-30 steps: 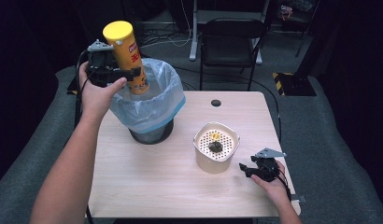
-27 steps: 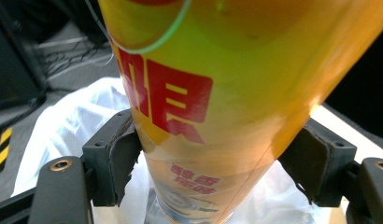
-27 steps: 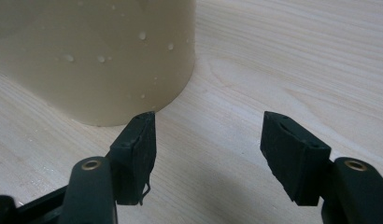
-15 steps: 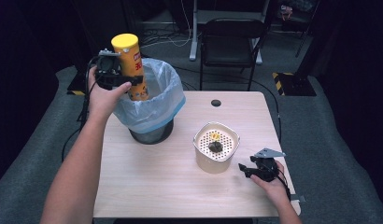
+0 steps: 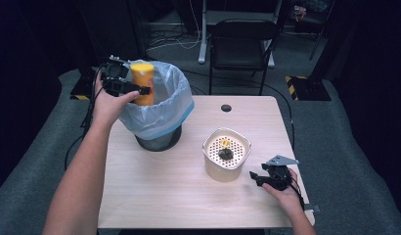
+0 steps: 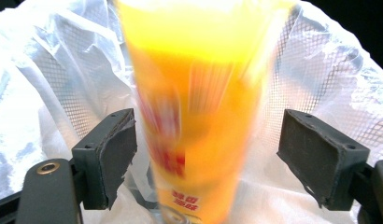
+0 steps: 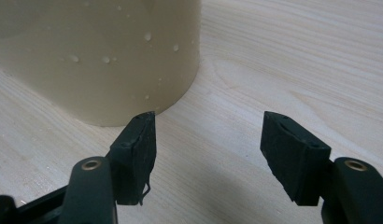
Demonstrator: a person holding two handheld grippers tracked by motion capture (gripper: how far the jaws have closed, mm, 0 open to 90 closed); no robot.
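A tall yellow-orange can (image 5: 142, 83) stands upright in the mouth of a bin lined with a white-and-blue bag (image 5: 181, 93). My left gripper (image 5: 140, 92) is at the bin's left rim, and its jaws have just been opening. In the left gripper view the blurred can (image 6: 199, 116) sits between the pads (image 6: 108, 156), with a clear gap to the right pad and bag liner (image 6: 329, 70) behind it. My right gripper (image 5: 259, 177) rests on the table, open and with nothing in it, beside a cream perforated container (image 5: 208, 147). The container's wall (image 7: 110, 51) lies just ahead of that gripper (image 7: 208, 149).
The wooden table (image 5: 189, 200) has a small black disc (image 5: 226, 107) near its far edge. A dark lump and a yellow bit lie in the container. A black chair (image 5: 242, 39) stands behind the table, with cables on the floor at the left.
The left hand has come down and right to the bin's rim. The can has dropped lower into the bag. The right hand has not moved.
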